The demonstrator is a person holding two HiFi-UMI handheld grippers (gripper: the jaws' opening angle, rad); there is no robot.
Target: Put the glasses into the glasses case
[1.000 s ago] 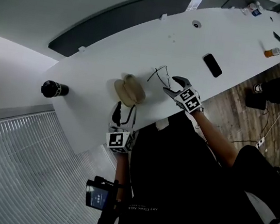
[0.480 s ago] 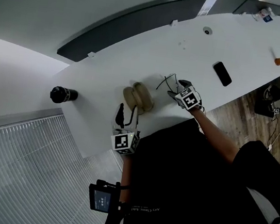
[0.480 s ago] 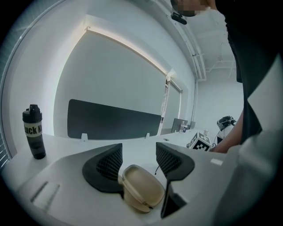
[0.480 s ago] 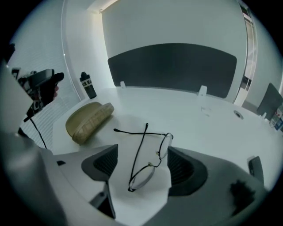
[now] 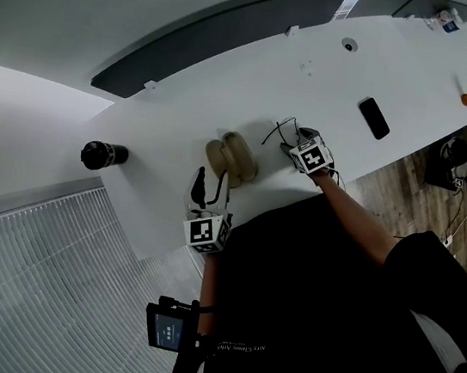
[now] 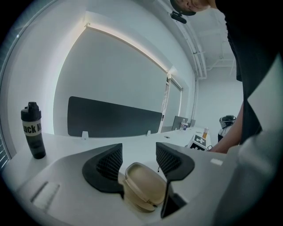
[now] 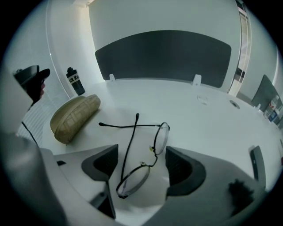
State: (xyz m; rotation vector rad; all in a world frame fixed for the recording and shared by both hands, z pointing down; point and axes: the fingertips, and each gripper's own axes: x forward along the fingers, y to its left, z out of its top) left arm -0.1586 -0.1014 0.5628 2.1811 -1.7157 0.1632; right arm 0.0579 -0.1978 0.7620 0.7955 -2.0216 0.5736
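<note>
The glasses [image 7: 134,180] lie on the white surface [image 5: 230,94] near its front edge, wire-framed, temples unfolded and crossing each other. The right tool [image 7: 141,154] points steeply down over them. Its jaws have just been opening and now stand wide, with the nearer lens between them and neither pad touching the frame. From above, the right tool [image 5: 298,141] sits right at the glasses [image 5: 283,132].

The tan glasses case [image 5: 231,158] lies shut on the surface just beside the glasses, towards the person's left. The left tool [image 5: 213,183] points almost level at it, jaws apart and holding nothing. In its own view the case [image 6: 143,185] shows low in the gap ahead of the left tool [image 6: 139,150], clear of both pads.

A black bottle [image 5: 99,153] stands well off to the left, and a dark phone [image 5: 374,118] lies farther along to the right.
</note>
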